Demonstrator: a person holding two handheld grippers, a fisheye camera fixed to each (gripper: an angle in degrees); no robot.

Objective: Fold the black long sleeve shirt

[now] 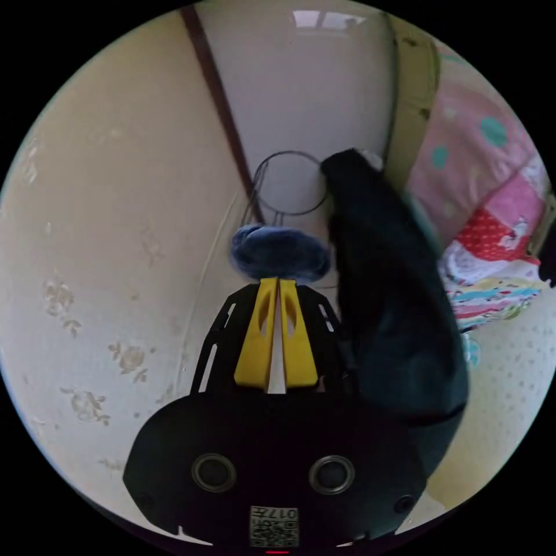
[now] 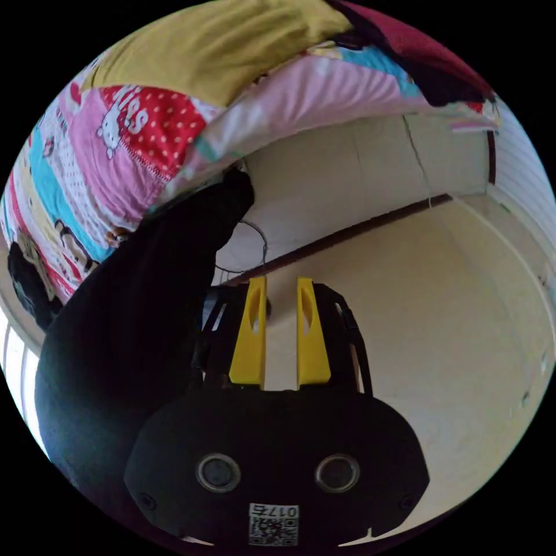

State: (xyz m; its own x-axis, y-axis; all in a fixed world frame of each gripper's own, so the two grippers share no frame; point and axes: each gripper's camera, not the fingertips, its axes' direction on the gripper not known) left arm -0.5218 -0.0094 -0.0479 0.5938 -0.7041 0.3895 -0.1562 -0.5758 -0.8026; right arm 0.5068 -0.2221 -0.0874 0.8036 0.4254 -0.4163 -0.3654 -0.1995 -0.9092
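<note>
Hanging black shirt (image 1: 394,301) drapes just beside the left hand-held gripper (image 1: 277,282).

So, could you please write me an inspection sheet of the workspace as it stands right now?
Surface: cream floral sheet, mostly bare.
Job's things: black long sleeve shirt hangs in a dark drape beside the left gripper; also in the right gripper view.
Clutter: patchwork quilt bunched at the edge; blue fabric bundle.
Grippers: left gripper jaws nearly closed, tips at the blue bundle, grip unclear; right gripper jaws apart, holding nothing.
Cables: thin wire loop against the wall.
Surroundings: pale wall, dark brown trim strip.
</note>
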